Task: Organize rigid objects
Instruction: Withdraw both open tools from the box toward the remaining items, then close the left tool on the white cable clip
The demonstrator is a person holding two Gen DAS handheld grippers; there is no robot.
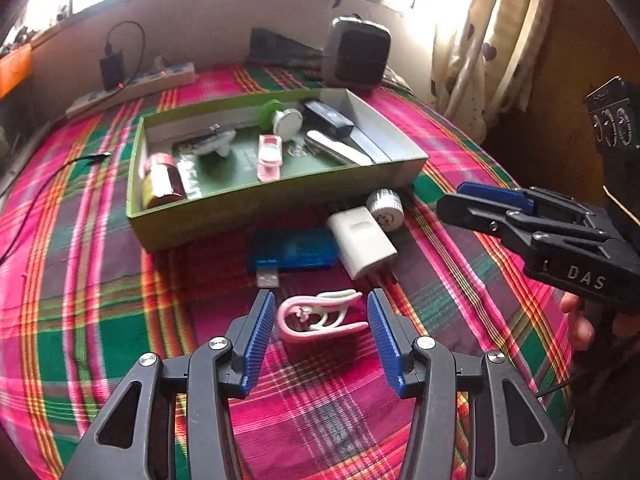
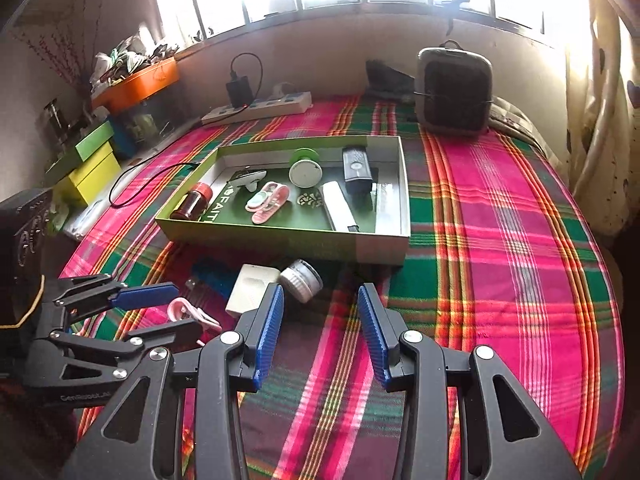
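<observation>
A pink and white clip [image 1: 322, 316] lies on the plaid cloth between the blue pads of my left gripper [image 1: 320, 304], which stands open around it without pressing. In the right wrist view the same clip [image 2: 209, 323] peeks out between the left gripper's fingers [image 2: 176, 310]. My right gripper [image 2: 321, 294] is open over bare cloth, empty; the left wrist view shows this right gripper [image 1: 480, 202] at the right. Ahead lies a green box [image 1: 248, 208] holding a red-lidded jar [image 1: 162, 184], a pink toy car [image 1: 269, 156] and other small items. In front of it lie a blue USB reader [image 1: 292, 250], a white charger [image 1: 364, 246] and a silver jar [image 1: 385, 206].
A power strip [image 2: 260, 106] with a black plug and a dark grey heater-like unit [image 2: 454, 90] stand at the far edge under the window. A black cable [image 2: 132, 188] runs left of the box. Coloured boxes [image 2: 90, 164] sit at the left, a curtain [image 1: 488, 40] at the right.
</observation>
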